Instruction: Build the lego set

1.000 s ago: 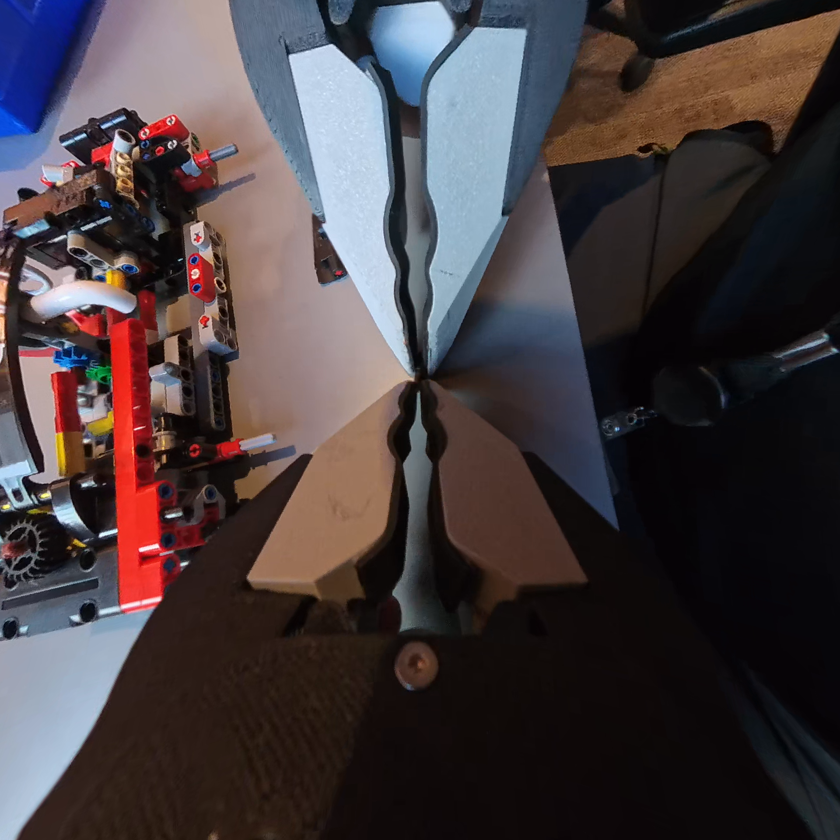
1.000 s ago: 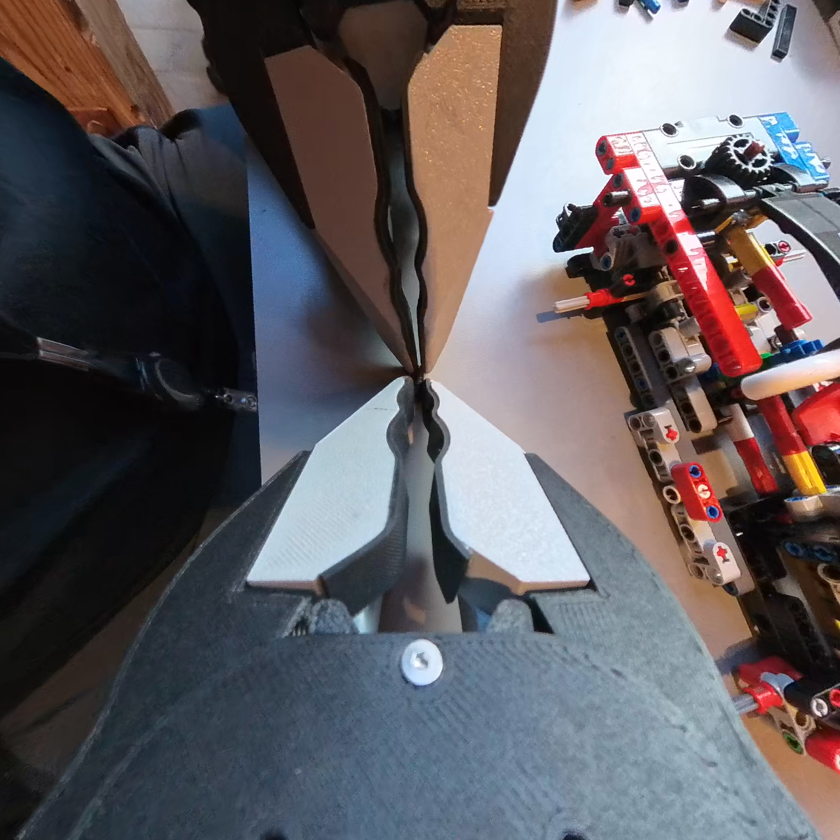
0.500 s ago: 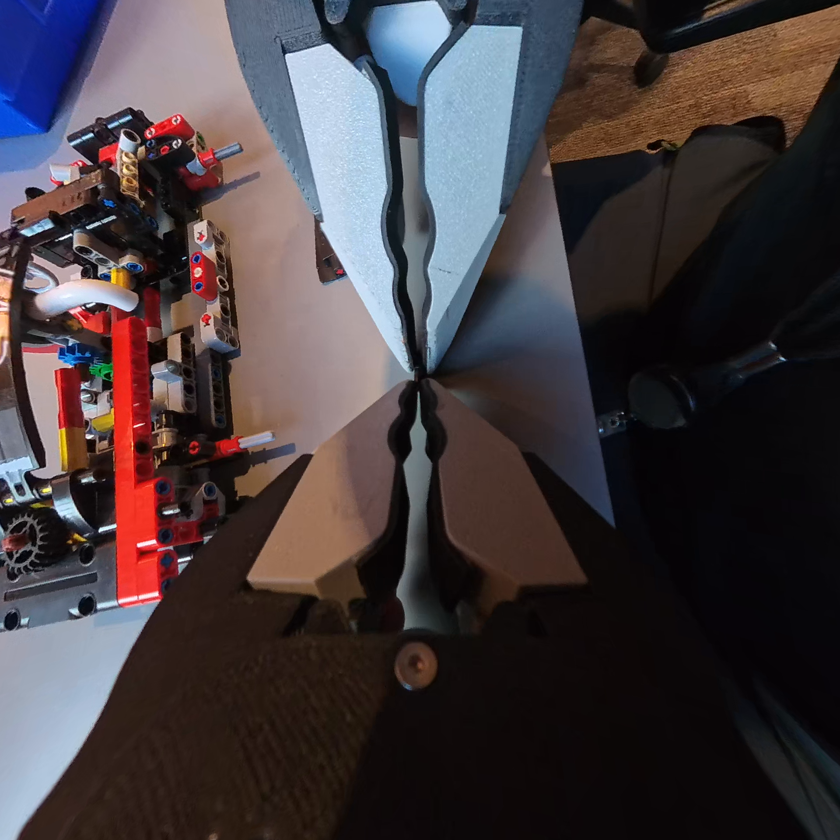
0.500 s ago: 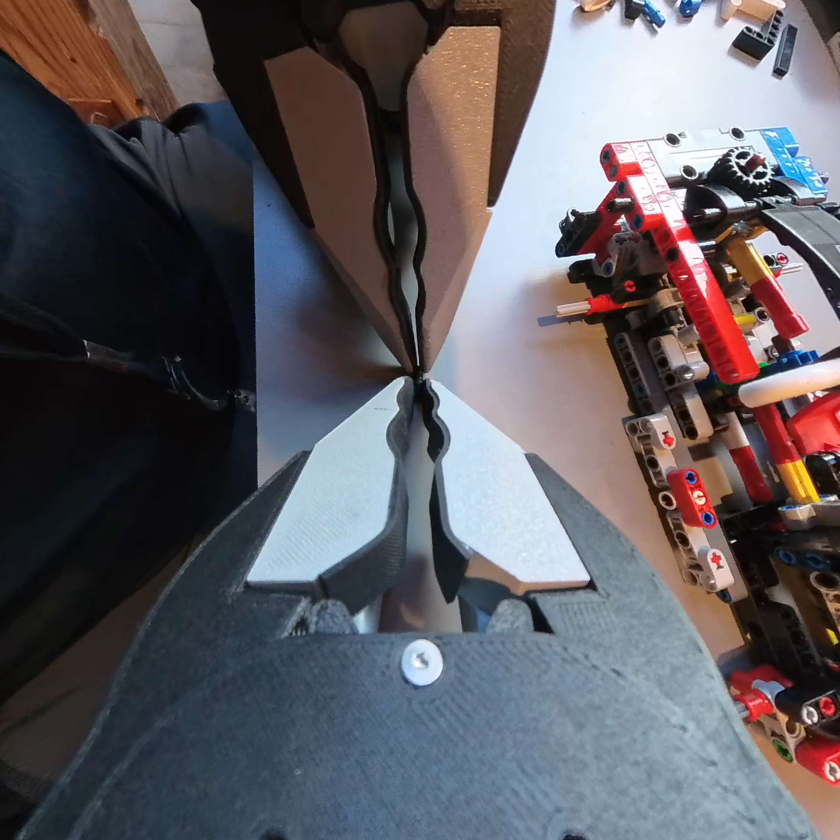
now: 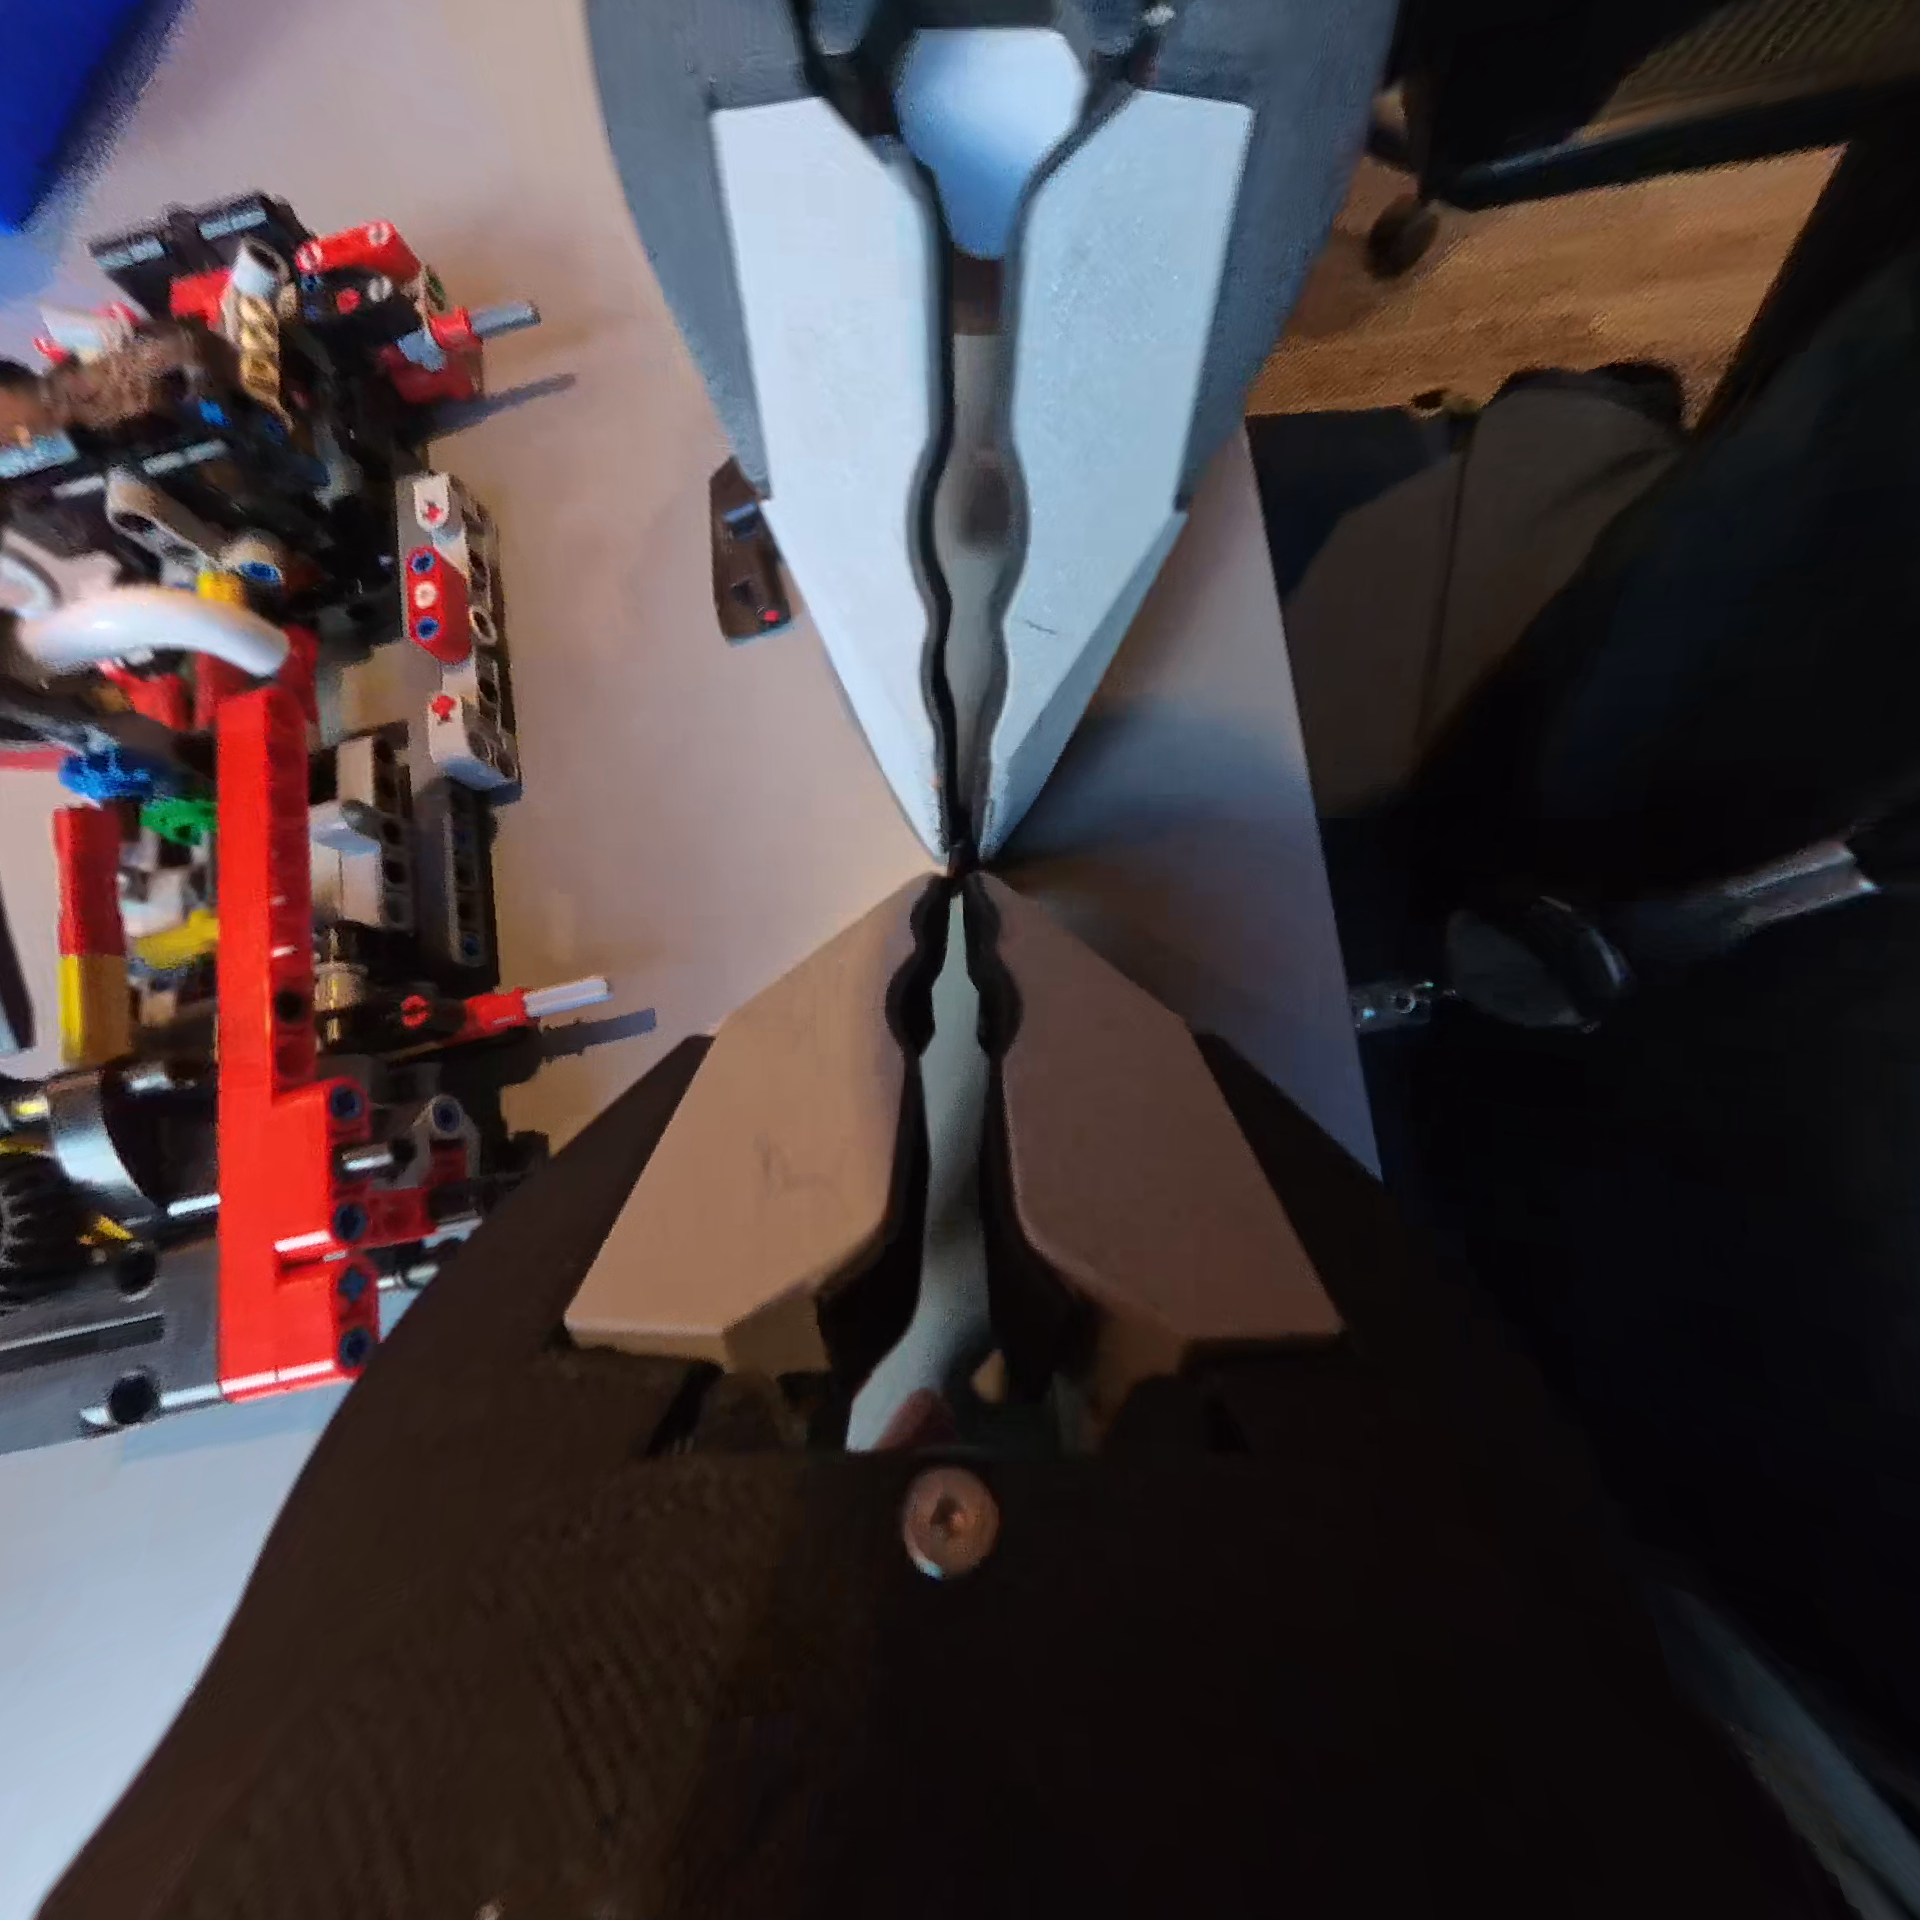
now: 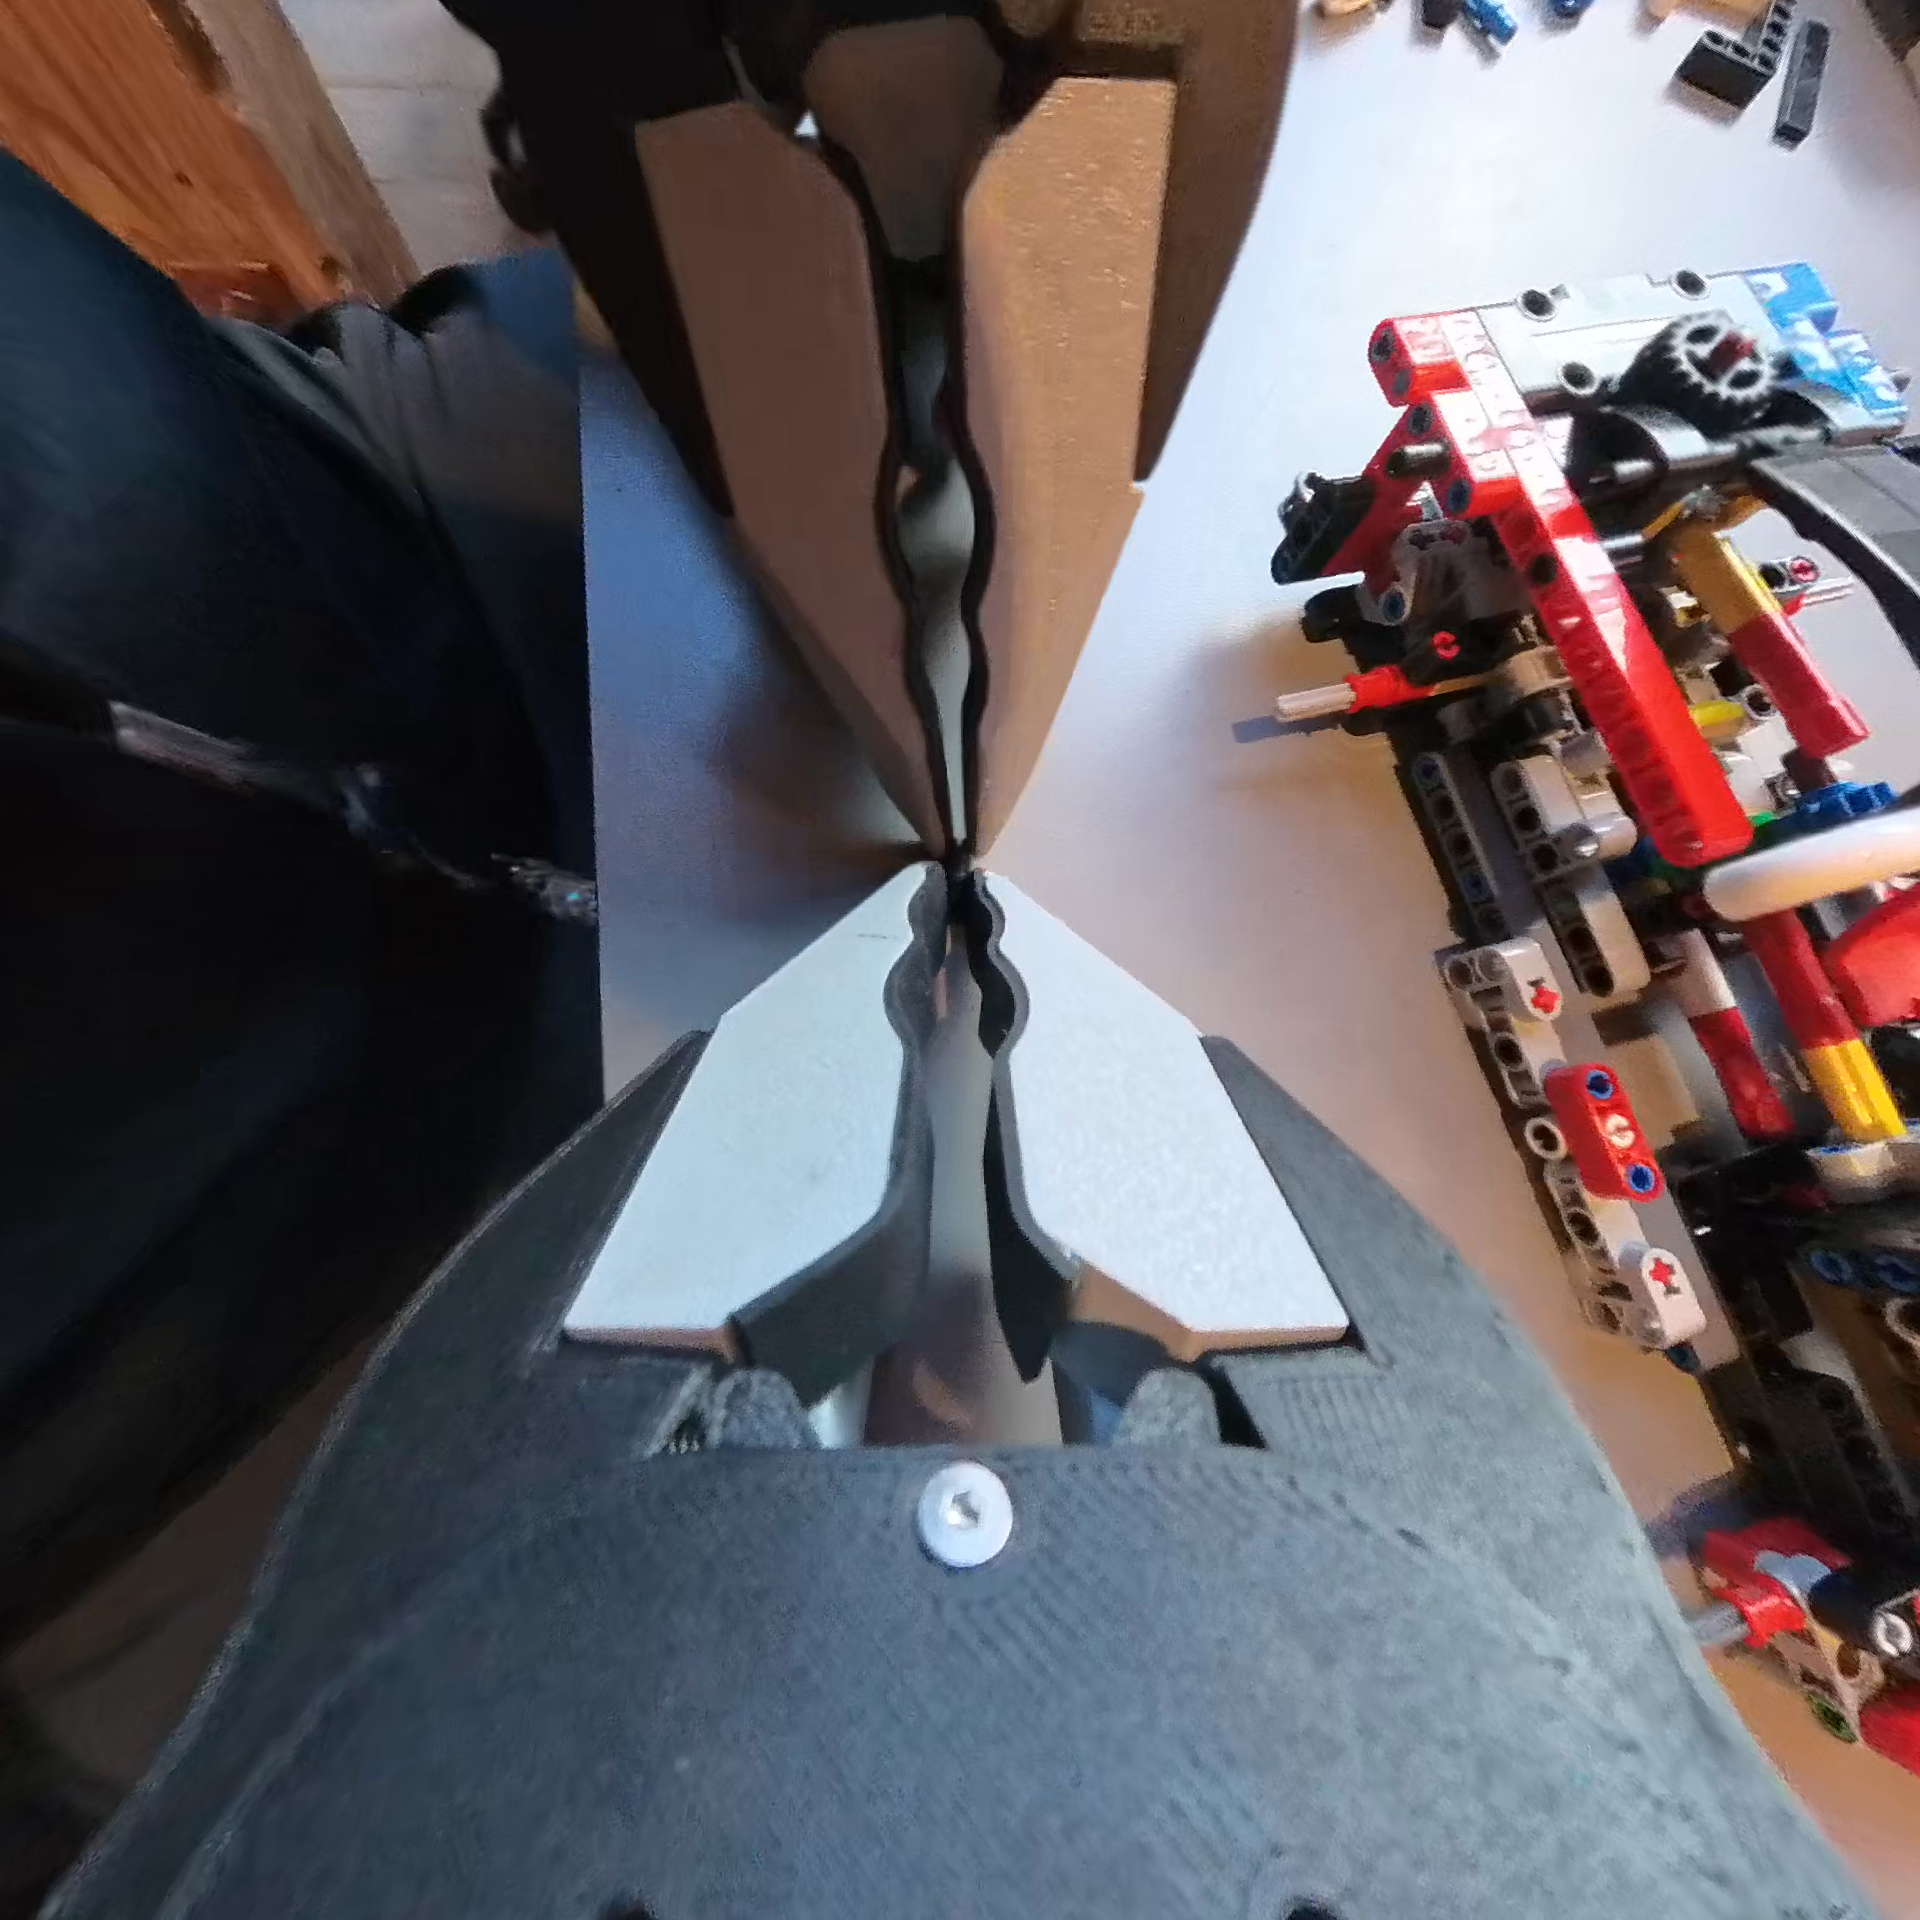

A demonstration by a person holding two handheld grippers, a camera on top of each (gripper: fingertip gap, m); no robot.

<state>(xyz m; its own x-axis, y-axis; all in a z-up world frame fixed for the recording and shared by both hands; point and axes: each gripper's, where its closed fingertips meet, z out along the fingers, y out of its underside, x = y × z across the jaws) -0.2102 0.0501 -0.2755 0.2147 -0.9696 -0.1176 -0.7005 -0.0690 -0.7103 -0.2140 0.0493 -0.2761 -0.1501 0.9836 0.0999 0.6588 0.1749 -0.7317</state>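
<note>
The part-built lego model, with a long red beam, grey beams and a white curved tube, lies on the pale table at the left of the left wrist view (image 5: 270, 831) and at the right of the right wrist view (image 6: 1621, 831). My left gripper (image 5: 954, 885), with tan fingers, is shut. My right gripper (image 6: 961, 885), with light grey fingers, is shut. They meet tip to tip near the table's edge, beside the model and clear of it. Each shows in the other's view: right (image 5: 961, 836), left (image 6: 954, 840). I see no piece between the tips.
A small dark lego piece (image 5: 746, 561) lies on the table, partly behind the right gripper. A blue bin (image 5: 62, 94) stands at the far corner. Loose pieces (image 6: 1745, 52) lie beyond the model. The table edge (image 6: 592, 727) runs beside a person's dark clothing (image 6: 260, 831). Both grippers' tips are close together, under 4 cm apart.
Both grippers stay shut and tip to tip. The pair has drifted slightly beside the model, and the person's clothing with its zipper has shifted.
</note>
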